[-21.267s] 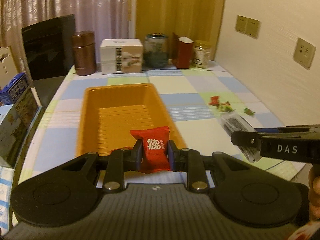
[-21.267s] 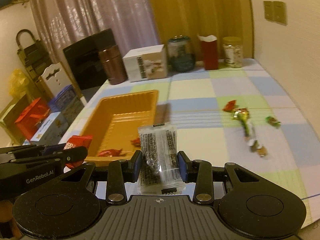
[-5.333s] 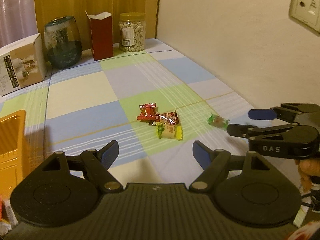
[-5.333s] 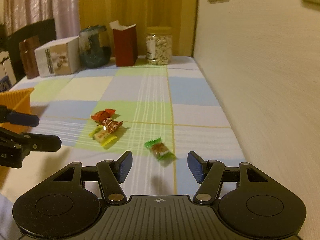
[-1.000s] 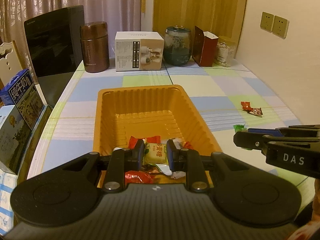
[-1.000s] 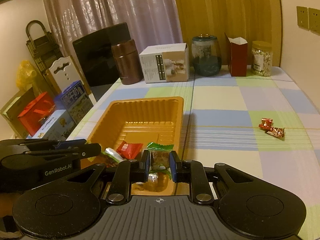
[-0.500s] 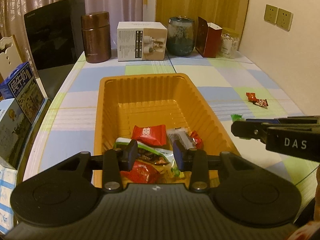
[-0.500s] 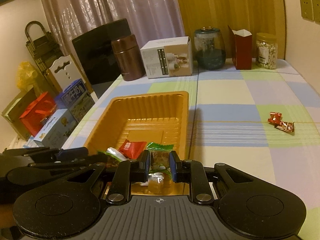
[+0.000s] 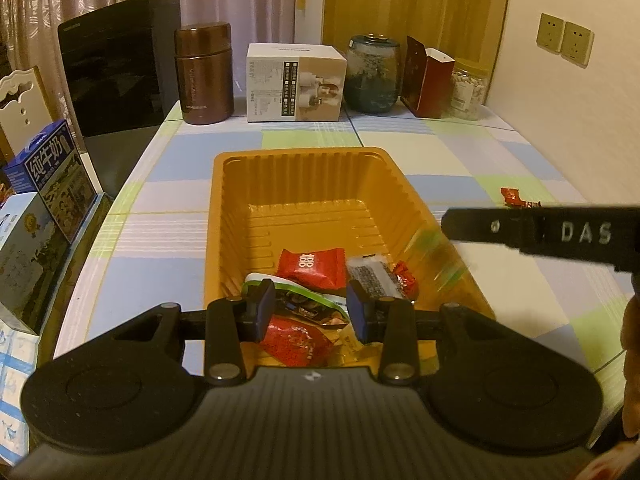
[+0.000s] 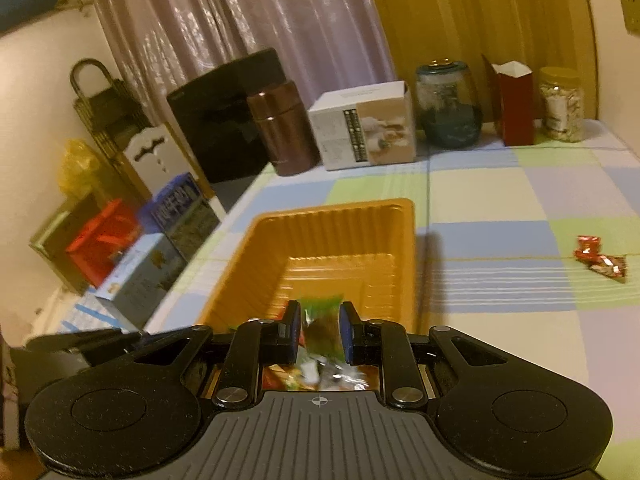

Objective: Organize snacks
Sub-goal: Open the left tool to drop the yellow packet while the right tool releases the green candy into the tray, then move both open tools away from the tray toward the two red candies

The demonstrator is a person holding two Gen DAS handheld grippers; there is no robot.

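The orange tray (image 9: pixel 224 208) holds several wrapped snacks, among them a red packet (image 9: pixel 312 266). My left gripper (image 9: pixel 311 312) hangs open and empty over the tray's near end. My right gripper (image 10: pixel 320 330) is over the same tray (image 10: pixel 240 268) with its jaws parted a little around a blurred green candy (image 10: pixel 322 322); it shows as a green blur in the left wrist view (image 9: pixel 436 256), beside the right gripper's arm (image 9: pixel 560 232). Two red candies (image 10: pixel 598 258) lie on the cloth to the right, also in the left wrist view (image 9: pixel 514 198).
Along the table's back stand a brown canister (image 9: pixel 204 74), a white box (image 9: pixel 294 82), a glass jar (image 9: pixel 372 74), a red carton (image 9: pixel 428 78) and a nut jar (image 9: pixel 466 90). Boxes (image 9: pixel 40 200) stand off the left edge. A wall is on the right.
My left gripper let the yellow-green candy go into the tray and opened wider. My right gripper moved over the tray and its jaws have parted; the green candy is blurred between them.
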